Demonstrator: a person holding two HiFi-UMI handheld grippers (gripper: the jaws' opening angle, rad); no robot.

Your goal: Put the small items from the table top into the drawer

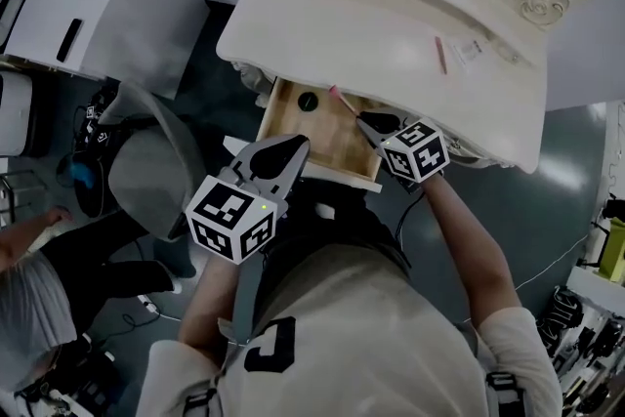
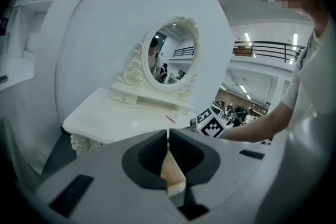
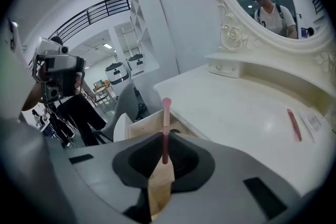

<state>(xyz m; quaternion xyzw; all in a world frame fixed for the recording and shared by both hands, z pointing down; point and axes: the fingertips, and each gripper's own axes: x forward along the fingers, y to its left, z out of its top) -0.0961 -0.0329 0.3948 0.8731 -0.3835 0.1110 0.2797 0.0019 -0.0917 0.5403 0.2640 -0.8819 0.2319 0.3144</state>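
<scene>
Step in hand: dropping one item into the drawer. The right tongs (image 1: 367,124) are clamped on a slim pink plastic stick (image 3: 166,128). The jaws are nearly together and pinch its lower end, so the rest pokes out past the tips. In the head view the stick (image 1: 341,100) hangs over the open pale wooden drawer (image 1: 322,144), which is pulled out from under the white ornate worktop (image 1: 371,20). A small black round item (image 1: 309,101) already lies in the drawer at its 11 o'clock corner.

The left tongs (image 1: 293,147) sit at 7 o'clock of the drawer, by its front edge. Their jaws are closed tip to tip with nothing between them (image 2: 168,139); only drawer wood shows past them.

Still on the worktop, at 2 o'clock from the drawer: a second pink stick (image 1: 440,55) and just beside it a small pale flat packet (image 1: 471,51). Both also show in the right gripper view at 3 o'clock, stick (image 3: 294,124) and packet (image 3: 314,123).

Judgement: the task is partway done, with one item in, one held and two left. Next, lower the right tongs a little into the drawer and spread the jaws so the stick drops flat, clear of the black item. Then reach to 2 o'clock for the second stick. It is thin and lies flat, so it needs a low, careful pinch.
</scene>
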